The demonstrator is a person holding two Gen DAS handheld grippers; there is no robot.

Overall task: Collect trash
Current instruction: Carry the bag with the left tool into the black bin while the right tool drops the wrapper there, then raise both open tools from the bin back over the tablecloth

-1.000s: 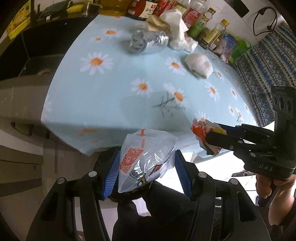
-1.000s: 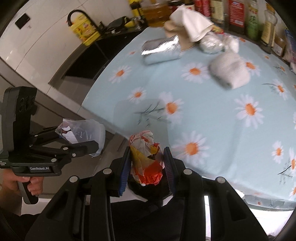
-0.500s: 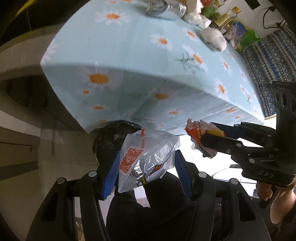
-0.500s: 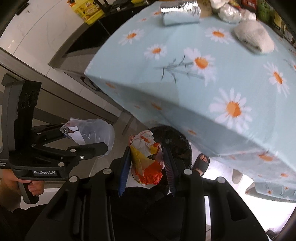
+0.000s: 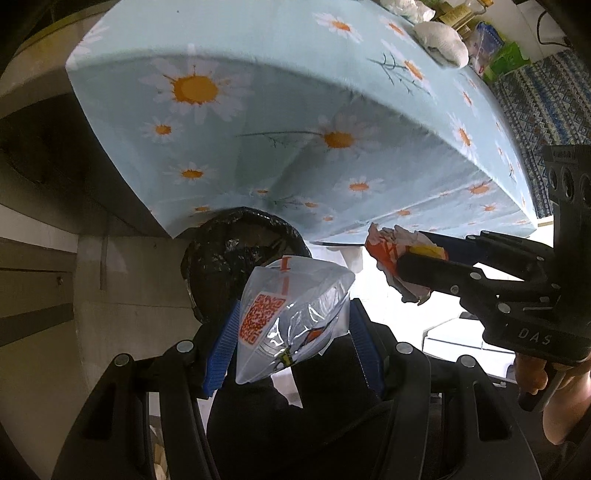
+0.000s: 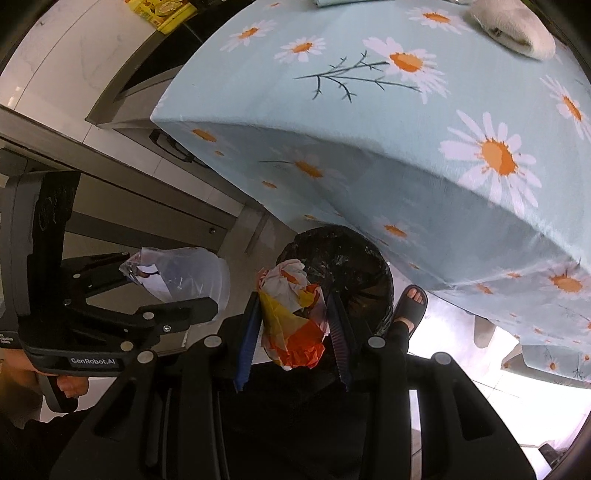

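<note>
Trash is held in both tongs, off the desk and above the floor. The left tongs (image 5: 291,332) are clenched on a clear plastic bag (image 5: 291,314) with an orange QR print; in the left wrist view its long axis runs from a narrow corner low between the blue pads up to a wide end near the black-lined bin (image 5: 236,254), tilted right. The right tongs (image 6: 293,325) are clamped on a crumpled wrapper (image 6: 291,317) of white, yellow and orange, its long axis lying along the fingers, white end pointing toward the bin (image 6: 351,266).

The bin stands on the floor, partly under the hanging edge of the daisy tablecloth (image 5: 295,110) covering the desk. Both pieces hang near its rim.

Only the right wrist view shows a foot in a dark sandal (image 6: 412,302) just beside the bin and a yellow packet (image 6: 166,11) on the far counter. Only the left wrist view shows the green packet (image 5: 506,59) and the blue patterned fabric (image 5: 543,92) beyond the desk. A white wad (image 6: 513,26) lying on the desk appears in both.
</note>
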